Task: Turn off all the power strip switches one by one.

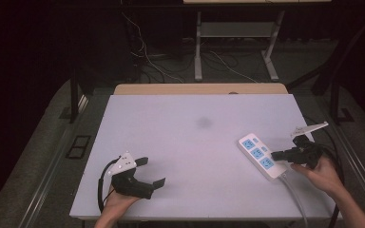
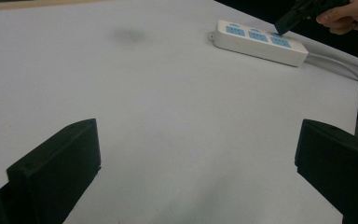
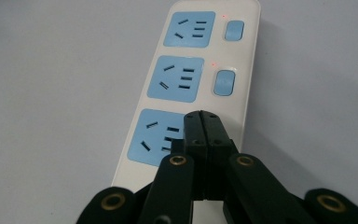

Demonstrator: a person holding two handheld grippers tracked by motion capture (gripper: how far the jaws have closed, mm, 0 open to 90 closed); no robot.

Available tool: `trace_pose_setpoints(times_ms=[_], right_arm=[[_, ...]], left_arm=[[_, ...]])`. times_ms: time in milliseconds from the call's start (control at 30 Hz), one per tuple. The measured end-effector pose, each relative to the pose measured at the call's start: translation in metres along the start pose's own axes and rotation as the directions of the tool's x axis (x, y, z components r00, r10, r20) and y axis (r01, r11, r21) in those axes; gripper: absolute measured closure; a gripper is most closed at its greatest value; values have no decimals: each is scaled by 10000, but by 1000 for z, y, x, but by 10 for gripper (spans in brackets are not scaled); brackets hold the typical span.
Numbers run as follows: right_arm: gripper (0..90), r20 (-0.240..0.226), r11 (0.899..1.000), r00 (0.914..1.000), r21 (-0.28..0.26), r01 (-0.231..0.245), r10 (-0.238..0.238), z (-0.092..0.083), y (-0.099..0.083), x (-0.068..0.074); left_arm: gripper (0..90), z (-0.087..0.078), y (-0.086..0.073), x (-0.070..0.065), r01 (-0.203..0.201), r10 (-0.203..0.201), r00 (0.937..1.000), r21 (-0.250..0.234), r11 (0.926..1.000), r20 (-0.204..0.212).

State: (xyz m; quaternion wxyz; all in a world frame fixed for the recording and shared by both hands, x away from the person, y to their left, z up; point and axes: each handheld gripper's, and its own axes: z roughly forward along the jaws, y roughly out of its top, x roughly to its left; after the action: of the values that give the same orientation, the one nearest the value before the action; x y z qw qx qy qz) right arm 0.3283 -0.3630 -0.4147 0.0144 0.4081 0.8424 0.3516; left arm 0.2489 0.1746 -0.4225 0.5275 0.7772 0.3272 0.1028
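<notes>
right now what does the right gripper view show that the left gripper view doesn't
The right gripper view alone: the power strip's two red indicator lights beside its switches, the socket slots up close, and the right gripper with jaws shut together over the nearest socket.

The left gripper view alone: the left gripper's jaws spread wide over bare table, a dark smudge, the strip's cable, and the person's right hand.

Both: the white power strip with three blue sockets, and the right gripper's tip at its cable-end socket.
</notes>
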Motion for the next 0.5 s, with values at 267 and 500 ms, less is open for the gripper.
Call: trace_pose_setpoints(times_ms=[267, 500], right_arm=[[900, -95, 9999, 9999, -76, 106, -107, -5, 6, 6], [900, -23, 9996, 9996, -130, 269, -269, -14, 17, 8]], left_arm=[[0, 0, 0, 0, -15, 15, 10000, -2, 10000, -5], [0, -1, 0, 0, -48, 48, 10000, 7, 10000, 4]])
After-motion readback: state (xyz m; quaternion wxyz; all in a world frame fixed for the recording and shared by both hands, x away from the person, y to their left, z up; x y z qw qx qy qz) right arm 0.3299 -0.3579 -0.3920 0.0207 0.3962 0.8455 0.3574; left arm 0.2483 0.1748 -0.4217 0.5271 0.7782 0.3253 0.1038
